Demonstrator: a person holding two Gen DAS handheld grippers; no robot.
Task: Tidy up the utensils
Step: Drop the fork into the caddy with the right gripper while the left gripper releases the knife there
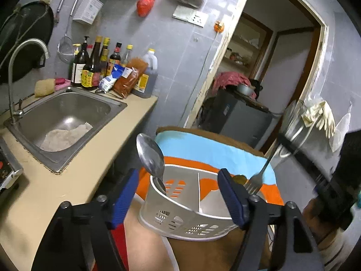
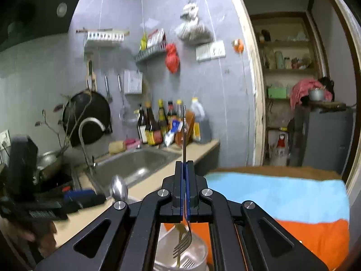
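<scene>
Between the spread blue pads of the left gripper [image 1: 178, 194], nothing is gripped; its jaws stand wide in front of a grey perforated utensil caddy [image 1: 180, 216] that sits on an orange-and-blue cloth [image 1: 203, 149]. A metal spoon [image 1: 150, 152] stands upright in the caddy's left compartment, bowl up, just beyond the left pad and apart from it. Above the caddy, the right gripper [image 2: 185, 164] is clamped on a fork [image 2: 183, 241] by its handle, tines hanging down over the caddy. A steel sink [image 1: 67, 110] lies well to the left.
</scene>
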